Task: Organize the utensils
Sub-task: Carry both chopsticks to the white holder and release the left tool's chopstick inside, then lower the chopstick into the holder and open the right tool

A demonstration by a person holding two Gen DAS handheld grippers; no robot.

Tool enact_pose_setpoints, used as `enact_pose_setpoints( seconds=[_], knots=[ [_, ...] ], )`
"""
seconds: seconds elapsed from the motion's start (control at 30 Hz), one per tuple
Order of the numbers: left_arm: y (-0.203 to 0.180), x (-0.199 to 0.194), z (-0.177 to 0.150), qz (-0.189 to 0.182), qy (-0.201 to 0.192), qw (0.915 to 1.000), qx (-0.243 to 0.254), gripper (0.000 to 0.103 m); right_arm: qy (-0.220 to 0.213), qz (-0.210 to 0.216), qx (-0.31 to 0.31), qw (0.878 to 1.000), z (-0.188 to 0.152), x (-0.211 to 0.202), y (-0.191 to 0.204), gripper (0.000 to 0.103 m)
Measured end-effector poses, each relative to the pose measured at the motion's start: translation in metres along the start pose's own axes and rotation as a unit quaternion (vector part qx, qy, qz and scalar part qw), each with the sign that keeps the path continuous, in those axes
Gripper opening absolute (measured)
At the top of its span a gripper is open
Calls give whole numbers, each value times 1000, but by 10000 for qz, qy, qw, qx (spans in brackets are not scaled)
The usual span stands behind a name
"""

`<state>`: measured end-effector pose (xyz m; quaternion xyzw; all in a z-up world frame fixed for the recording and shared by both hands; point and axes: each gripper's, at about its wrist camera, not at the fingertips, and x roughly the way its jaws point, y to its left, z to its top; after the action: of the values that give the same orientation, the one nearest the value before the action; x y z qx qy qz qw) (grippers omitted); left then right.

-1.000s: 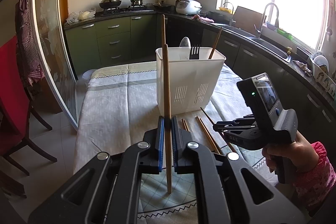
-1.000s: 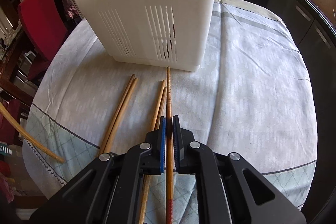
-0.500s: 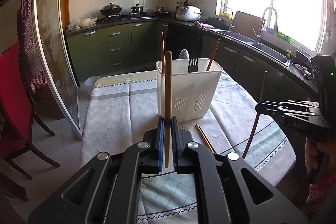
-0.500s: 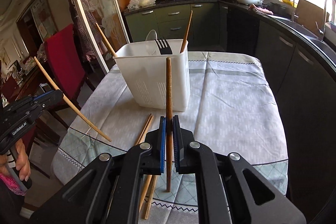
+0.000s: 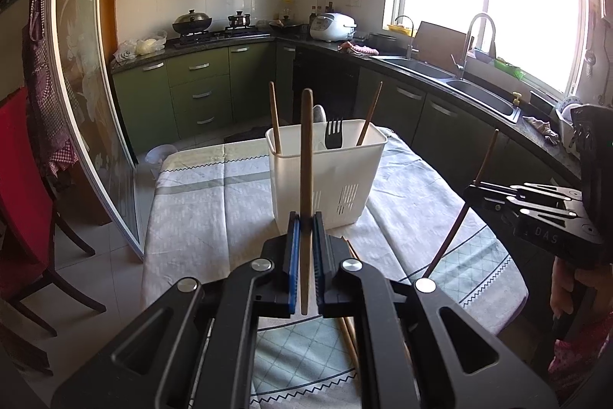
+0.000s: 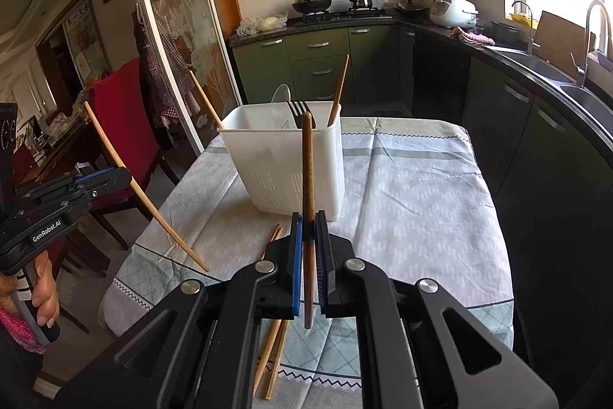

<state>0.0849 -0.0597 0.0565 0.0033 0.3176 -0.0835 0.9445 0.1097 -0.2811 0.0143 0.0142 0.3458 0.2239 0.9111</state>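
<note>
A white utensil holder (image 5: 345,171) (image 6: 268,160) stands on the clothed table with a black fork (image 5: 333,137), a spoon and two chopsticks in it. My left gripper (image 5: 302,221) is shut on a light wooden chopstick (image 5: 306,160), held upright in front of the holder. My right gripper (image 6: 308,221) is shut on a darker chopstick (image 6: 307,160), also upright and above the table. Each gripper shows in the other's view: the right gripper (image 5: 475,192) at the right, the left gripper (image 6: 122,175) at the left. Loose chopsticks (image 6: 274,347) (image 5: 350,328) lie on the cloth below.
The table (image 6: 421,198) carries a pale checked cloth. A red chair (image 6: 122,110) stands to its left by a glass sliding door. Dark counters with a sink (image 5: 479,98) run along the right, under the window.
The right gripper has lifted its chopstick off the table, from low beside the holder up and back. The left gripper has risen a little with its chopstick.
</note>
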Motion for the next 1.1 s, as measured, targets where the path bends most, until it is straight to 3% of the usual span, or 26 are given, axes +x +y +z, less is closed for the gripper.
enact_pose_setpoints(
  seconds=[0.17, 0.33, 0.47, 0.6, 0.9, 1.1],
  knots=[
    [-5, -20, 43, -175, -422, 9990, -9, 7, -2, 13, -4, 10000, 0, -2, -2, 7],
    [-17, -35, 96, 6, -1097, 9939, 95, 7, 42, 16, 91, 9999, -3, 1, -12, 7],
    [-18, -20, 128, 106, -1270, 9918, -73, 7, 52, 9, 154, 9999, -5, 0, -21, 7],
    [-19, 12, 140, 386, -1206, 9919, -87, 7, 37, -8, 205, 9998, -5, -3, -28, 7],
    [-10, 80, 123, 541, -410, 9976, -113, 7, -92, 26, 232, 9997, 8, -11, -33, 7],
    [0, 74, 117, 509, -400, 9979, -97, 24, -369, 66, 115, 9992, 39, -25, -23, 7]
  ],
)
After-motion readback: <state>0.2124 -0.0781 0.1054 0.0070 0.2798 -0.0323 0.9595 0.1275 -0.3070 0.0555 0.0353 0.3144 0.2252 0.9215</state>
